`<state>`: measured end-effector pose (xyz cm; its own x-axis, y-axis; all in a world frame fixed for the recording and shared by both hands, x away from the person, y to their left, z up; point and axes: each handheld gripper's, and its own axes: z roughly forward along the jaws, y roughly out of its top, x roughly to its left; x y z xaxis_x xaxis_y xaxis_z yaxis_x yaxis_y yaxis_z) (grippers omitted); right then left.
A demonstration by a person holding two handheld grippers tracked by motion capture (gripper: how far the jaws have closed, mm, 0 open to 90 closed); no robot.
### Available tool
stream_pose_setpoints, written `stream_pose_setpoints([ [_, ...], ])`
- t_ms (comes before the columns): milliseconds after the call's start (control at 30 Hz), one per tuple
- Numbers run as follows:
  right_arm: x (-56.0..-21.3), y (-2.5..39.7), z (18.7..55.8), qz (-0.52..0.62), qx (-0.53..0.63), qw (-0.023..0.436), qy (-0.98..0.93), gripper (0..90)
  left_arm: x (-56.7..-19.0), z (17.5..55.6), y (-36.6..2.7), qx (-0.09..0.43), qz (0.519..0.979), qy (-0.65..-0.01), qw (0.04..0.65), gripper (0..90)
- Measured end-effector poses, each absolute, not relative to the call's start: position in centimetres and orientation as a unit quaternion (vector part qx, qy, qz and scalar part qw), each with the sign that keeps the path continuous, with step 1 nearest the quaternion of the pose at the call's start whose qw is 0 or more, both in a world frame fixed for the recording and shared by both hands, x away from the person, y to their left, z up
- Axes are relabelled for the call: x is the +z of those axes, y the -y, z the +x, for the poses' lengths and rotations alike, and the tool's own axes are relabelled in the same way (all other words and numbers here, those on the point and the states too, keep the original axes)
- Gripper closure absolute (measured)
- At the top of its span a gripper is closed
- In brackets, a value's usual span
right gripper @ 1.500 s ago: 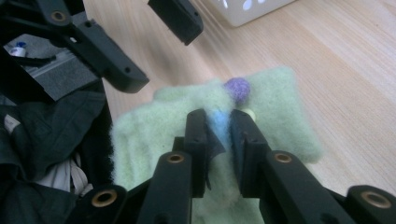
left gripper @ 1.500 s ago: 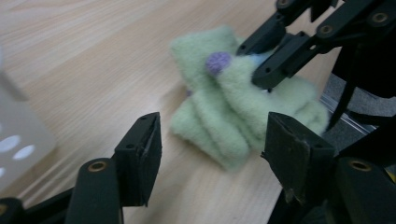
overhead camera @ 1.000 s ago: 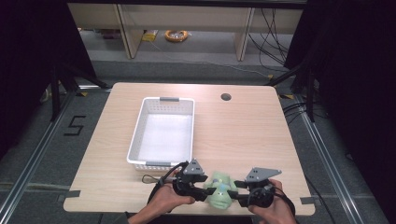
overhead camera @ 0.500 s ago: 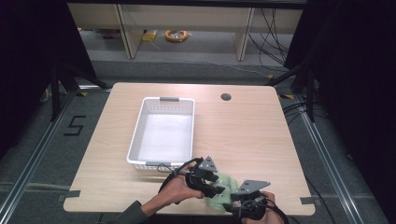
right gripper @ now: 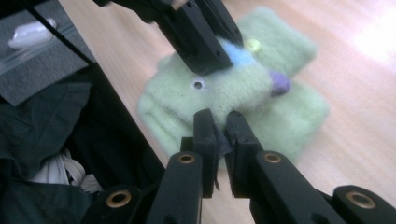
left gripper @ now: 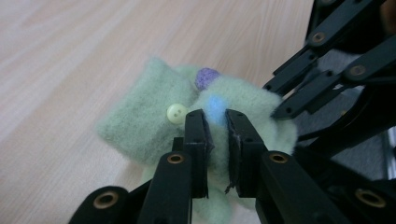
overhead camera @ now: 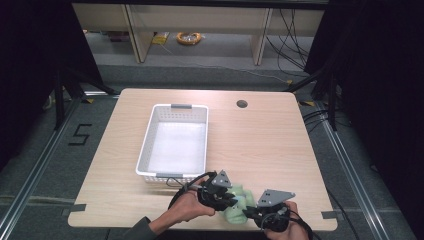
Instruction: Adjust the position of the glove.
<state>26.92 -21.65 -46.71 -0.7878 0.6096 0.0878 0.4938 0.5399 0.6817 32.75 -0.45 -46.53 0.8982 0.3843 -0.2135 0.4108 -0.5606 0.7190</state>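
At the table's [overhead camera: 280, 145] near edge, just in front of the white basket [overhead camera: 175, 142], we pinch a soft green felt toy [overhead camera: 239, 202] — light, limp, best taken by a fold; our left gripper [left gripper: 215, 123] and right gripper [right gripper: 220, 125] each stand nearly closed, clamping a bunched fold of its fabric

A white basket [overhead camera: 175, 145] is set on the table [overhead camera: 260, 145]; a dark hole [overhead camera: 242, 104] is seen near the far edge. A yellow coil [overhead camera: 189, 37] is left on the floor beyond.

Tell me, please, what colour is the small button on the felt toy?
The button is pale yellow-green, clearest in the left gripper view.
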Motion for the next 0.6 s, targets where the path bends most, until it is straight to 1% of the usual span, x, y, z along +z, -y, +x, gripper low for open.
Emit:
stream_pose_setpoints([
  [33,-46.3,21.9,27.0,0.315,0.36,0.079,-0.875,84.6,-45.6,32.5,0.1,-0.013,0.877,-0.231,0.421,79.2],
  [67,-46.3,21.9,27.0,0.315,0.36,0.079,-0.875,84.6,-45.6,32.5,0.1,-0.013,0.877,-0.231,0.421,79.3],
  [100,-45.4,22.2,27.2,0.298,0.363,0.088,-0.878,84.6,-44.9,32.1,-0.2,-0.024,0.868,-0.236,0.437,79.3],
  [133,-45.4,22.2,27.2,0.298,0.363,0.088,-0.878,84.6,-44.9,32.1,-0.2,-0.024,0.868,-0.236,0.437,79.3],
  [167,-44.5,22.3,27.6,0.281,0.357,0.098,-0.885,84.6,-44.5,31.7,-0.4,-0.026,0.862,-0.242,0.444,79.3],
  [233,-44.1,22.4,27.9,0.268,0.355,0.107,-0.889,84.6,-44.4,31.5,-0.5,-0.028,0.858,-0.251,0.448,79.3],
  [300,-43.1,22.4,28.9,0.234,0.342,0.12,-0.902,84.7,-44.9,31.1,-0.6,-0.047,0.842,-0.276,0.462,79.3],
  [400,-42.8,22.1,29.4,0.232,0.336,0.118,-0.905,84.7,-45.5,30.9,-0.7,-0.061,0.832,-0.293,0.468,79.3],
  [467,-42.6,21.9,30.0,0.22,0.321,0.106,-0.915,84.7,-46.1,30.8,-0.7,-0.069,0.825,-0.303,0.471,79.2],
  [500,-42.7,21.6,30.8,0.204,0.306,0.098,-0.925,84.7,-46.8,30.8,-0.6,-0.076,0.817,-0.321,0.473,79.2],
  [600,-43.1,21.3,31.6,0.187,0.296,0.1,-0.932,84.7,-47.2,31.0,-0.5,-0.068,0.816,-0.328,0.471,78.9],
])
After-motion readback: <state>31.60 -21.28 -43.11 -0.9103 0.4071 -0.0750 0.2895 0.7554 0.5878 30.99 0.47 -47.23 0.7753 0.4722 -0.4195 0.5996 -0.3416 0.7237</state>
